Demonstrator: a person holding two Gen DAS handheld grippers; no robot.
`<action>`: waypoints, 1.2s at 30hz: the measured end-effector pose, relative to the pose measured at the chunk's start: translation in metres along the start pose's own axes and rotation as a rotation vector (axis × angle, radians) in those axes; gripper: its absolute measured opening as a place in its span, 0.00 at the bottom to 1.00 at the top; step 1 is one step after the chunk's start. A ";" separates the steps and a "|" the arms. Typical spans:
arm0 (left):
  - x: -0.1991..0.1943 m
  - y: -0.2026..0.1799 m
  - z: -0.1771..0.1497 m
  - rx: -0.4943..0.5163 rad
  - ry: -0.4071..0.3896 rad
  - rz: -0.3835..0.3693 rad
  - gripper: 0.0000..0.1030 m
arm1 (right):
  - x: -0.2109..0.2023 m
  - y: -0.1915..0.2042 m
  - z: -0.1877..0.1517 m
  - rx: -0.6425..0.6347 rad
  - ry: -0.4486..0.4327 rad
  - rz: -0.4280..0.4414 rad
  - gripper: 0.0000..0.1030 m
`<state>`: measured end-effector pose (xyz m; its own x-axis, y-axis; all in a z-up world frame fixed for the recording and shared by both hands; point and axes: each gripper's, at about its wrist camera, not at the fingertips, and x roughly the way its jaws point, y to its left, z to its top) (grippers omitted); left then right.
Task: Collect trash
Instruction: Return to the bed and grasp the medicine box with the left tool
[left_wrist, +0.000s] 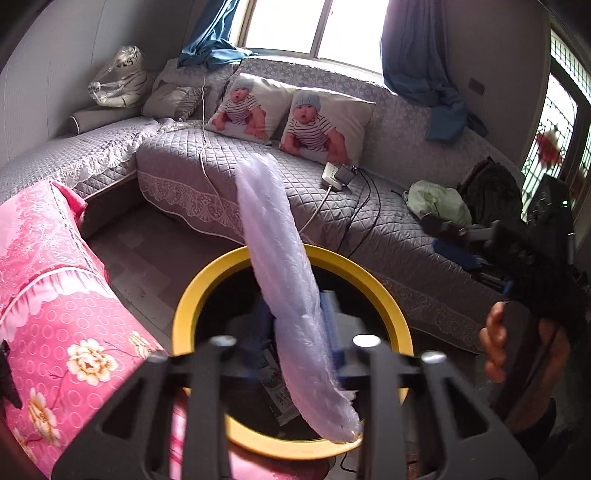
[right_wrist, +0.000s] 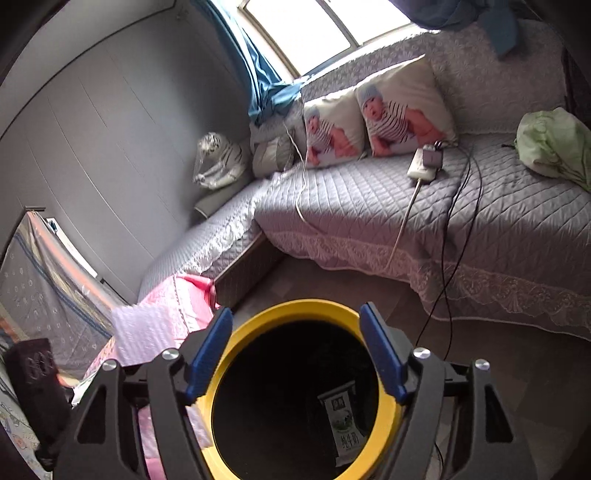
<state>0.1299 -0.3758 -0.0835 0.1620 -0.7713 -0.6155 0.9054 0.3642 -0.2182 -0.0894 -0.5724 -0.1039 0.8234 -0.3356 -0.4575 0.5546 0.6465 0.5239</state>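
From the left wrist we are looking down and forward, close over the yellow-rimmed bin (left_wrist: 207, 291), toward the grey sofa (left_wrist: 207, 173). From the right wrist we are facing the same bin (right_wrist: 295, 308) and sofa (right_wrist: 369, 199), equally near, tilted more.

A grey quilted corner sofa (left_wrist: 207, 173) fills the room — two baby-print cushions (left_wrist: 325, 123) lean on its back under a bright window (left_wrist: 314, 26). Blue curtains (left_wrist: 417, 55) hang beside it; plain grey wall (right_wrist: 92, 129) to the left.
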 end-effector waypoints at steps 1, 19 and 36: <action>-0.003 0.001 -0.003 -0.015 -0.022 0.020 0.92 | -0.005 0.000 0.001 -0.003 -0.015 -0.004 0.70; -0.269 0.073 -0.113 -0.041 -0.397 0.483 0.92 | 0.009 0.126 -0.055 -0.262 0.103 0.244 0.74; -0.302 0.211 -0.231 -0.277 -0.117 0.554 0.92 | 0.001 0.207 -0.084 -0.393 0.171 0.363 0.78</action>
<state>0.1816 0.0545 -0.1181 0.6338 -0.4759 -0.6098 0.5420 0.8357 -0.0889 0.0166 -0.3815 -0.0563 0.9038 0.0507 -0.4248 0.1258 0.9176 0.3771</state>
